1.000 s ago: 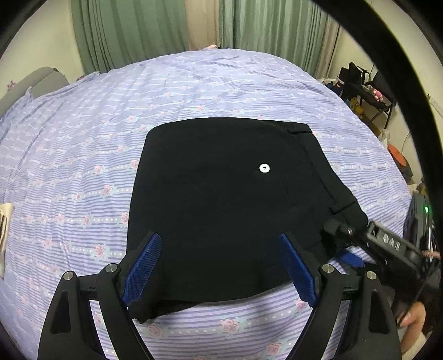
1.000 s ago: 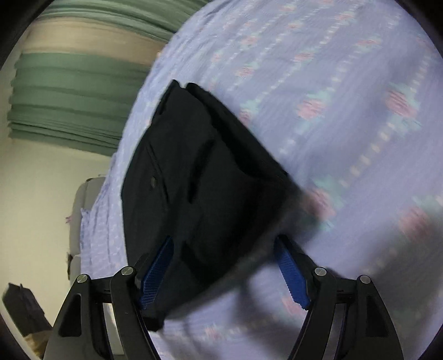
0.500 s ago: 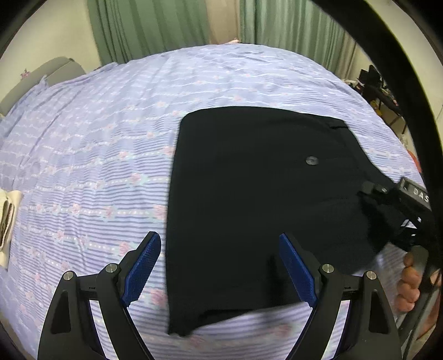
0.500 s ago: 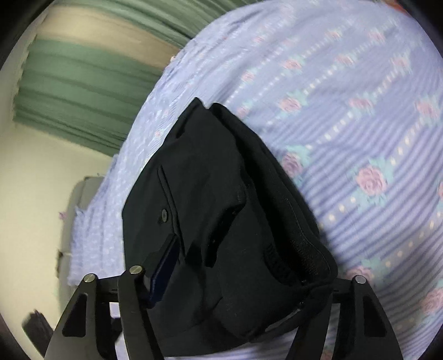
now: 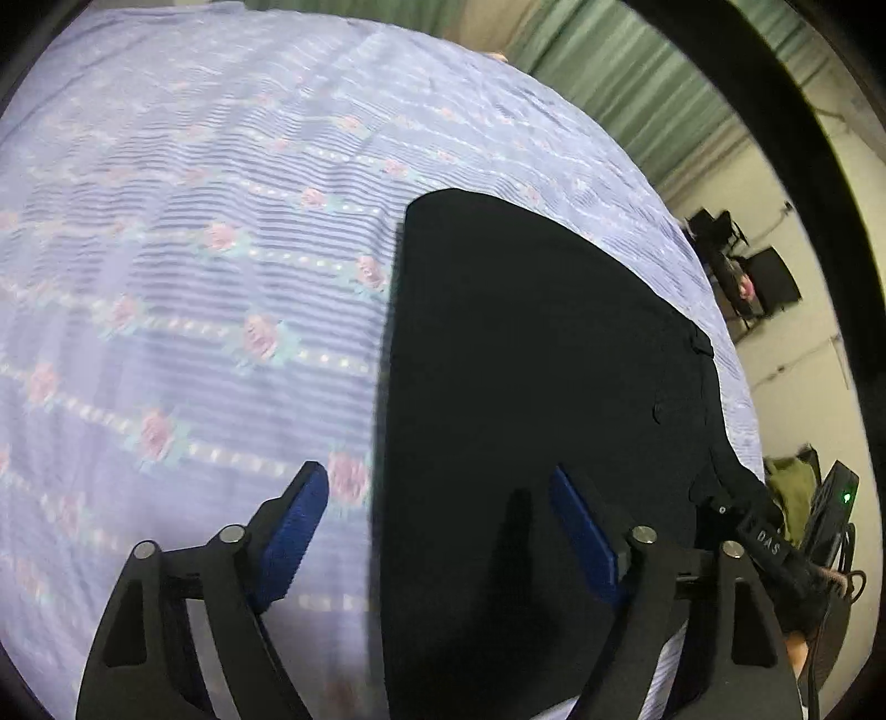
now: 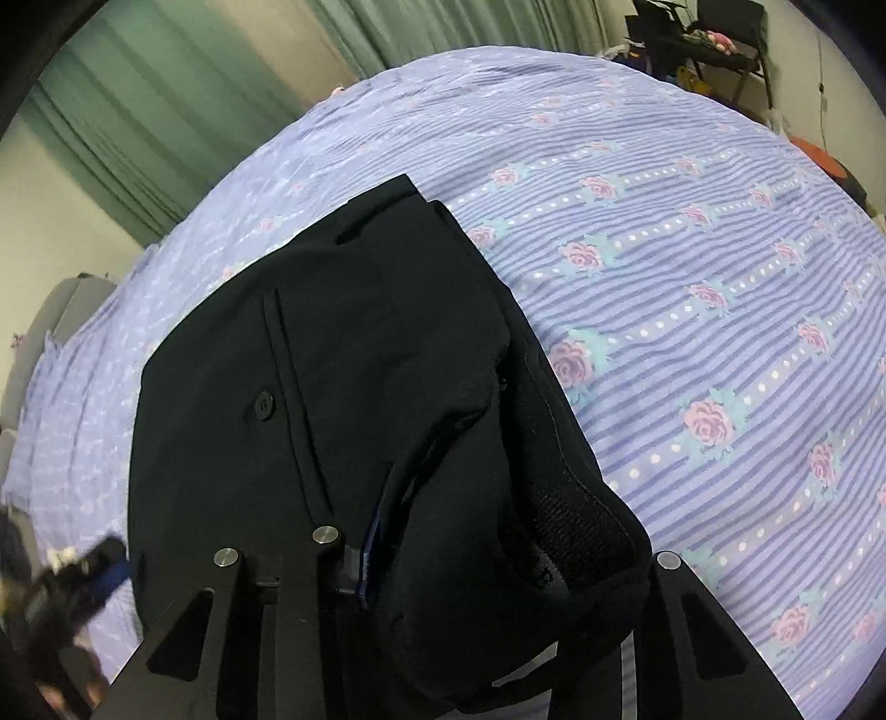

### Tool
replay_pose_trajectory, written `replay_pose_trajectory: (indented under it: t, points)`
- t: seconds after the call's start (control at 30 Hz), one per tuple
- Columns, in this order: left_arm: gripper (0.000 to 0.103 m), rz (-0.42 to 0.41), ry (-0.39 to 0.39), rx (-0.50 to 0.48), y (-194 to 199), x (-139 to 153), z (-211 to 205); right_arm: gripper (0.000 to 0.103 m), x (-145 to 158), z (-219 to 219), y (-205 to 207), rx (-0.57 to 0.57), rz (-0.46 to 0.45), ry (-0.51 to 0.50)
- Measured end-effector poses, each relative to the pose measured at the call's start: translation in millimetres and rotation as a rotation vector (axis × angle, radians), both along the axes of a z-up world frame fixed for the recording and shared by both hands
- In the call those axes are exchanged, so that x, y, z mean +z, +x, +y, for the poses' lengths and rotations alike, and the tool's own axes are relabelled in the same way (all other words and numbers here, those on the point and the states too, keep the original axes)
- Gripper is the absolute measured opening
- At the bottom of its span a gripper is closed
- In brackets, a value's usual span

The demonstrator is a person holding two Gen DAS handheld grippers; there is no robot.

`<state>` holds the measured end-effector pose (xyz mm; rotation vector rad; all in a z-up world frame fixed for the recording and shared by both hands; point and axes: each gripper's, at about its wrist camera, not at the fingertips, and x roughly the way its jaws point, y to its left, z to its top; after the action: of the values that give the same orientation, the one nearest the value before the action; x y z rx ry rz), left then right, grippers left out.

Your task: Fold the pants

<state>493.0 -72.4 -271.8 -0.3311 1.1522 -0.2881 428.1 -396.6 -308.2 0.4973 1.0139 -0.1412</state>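
Note:
Black pants lie folded flat on a purple rose-print bedsheet. My left gripper hovers low over their left edge, one blue pad over the sheet and one over the cloth. Its jaws are closing, and nothing is pinched between them. In the right wrist view the pants show a back pocket with a button. My right gripper is closing on the bunched waistband, which fills the gap and hides the right finger. The left gripper appears blurred at the lower left there.
The bedsheet spreads wide around the pants. Green curtains hang behind the bed. A dark desk and chairs stand past the far corner, and a grey padded piece sits at the left end.
My left gripper swung left and down to the pants' left edge, its jaws a little narrower. My right gripper rolled and closed from wide open onto the bunched waistband.

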Motion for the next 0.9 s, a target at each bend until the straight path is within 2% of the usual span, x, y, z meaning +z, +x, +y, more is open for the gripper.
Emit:
replay_pose_trajectory:
  t: [0.07, 0.17, 0.27, 0.3, 0.33, 0.37, 0.43, 0.5, 0.6, 0.7, 0.9]
  points:
    - [0.076, 0.005, -0.01, -0.035, 9, -6, -4, 0.036, 1, 4, -1, 0.02, -0.003, -0.037]
    - [0.074, 0.019, -0.038, -0.063, 24, -18, -7, 0.036, 0, 4, 1, 0.019, 0.003, -0.041]
    - [0.072, 0.029, -0.108, -0.062, 36, -26, -8, 0.037, -2, 8, 6, 0.026, 0.005, -0.065]
    - [0.07, 0.04, -0.161, -0.047, 42, -29, -7, 0.037, -3, 8, 6, 0.03, 0.004, -0.074]
    - [0.057, 0.053, -0.189, -0.028, 45, -30, -7, 0.037, -4, 8, 6, 0.03, 0.007, -0.078]
    - [0.051, 0.077, -0.206, -0.002, 47, -31, -8, 0.037, -4, 9, 8, 0.029, 0.01, -0.079]
    - [0.028, 0.093, -0.242, 0.016, 45, -28, -10, 0.036, 1, 10, 8, 0.028, 0.015, -0.082]
    - [0.015, 0.087, -0.233, 0.017, 39, -16, -12, 0.032, 11, 12, 6, 0.042, 0.008, -0.084]
    - [0.015, 0.067, -0.178, -0.001, 34, 6, -19, 0.028, 31, 18, 0, 0.085, -0.022, -0.112]
    - [0.014, -0.005, -0.076, -0.052, 14, 43, -35, 0.026, 58, 27, -9, 0.141, -0.06, -0.145]
    - [0.012, -0.079, -0.046, -0.074, -37, 114, -36, 0.025, 126, 39, -58, 0.225, -0.152, -0.194]
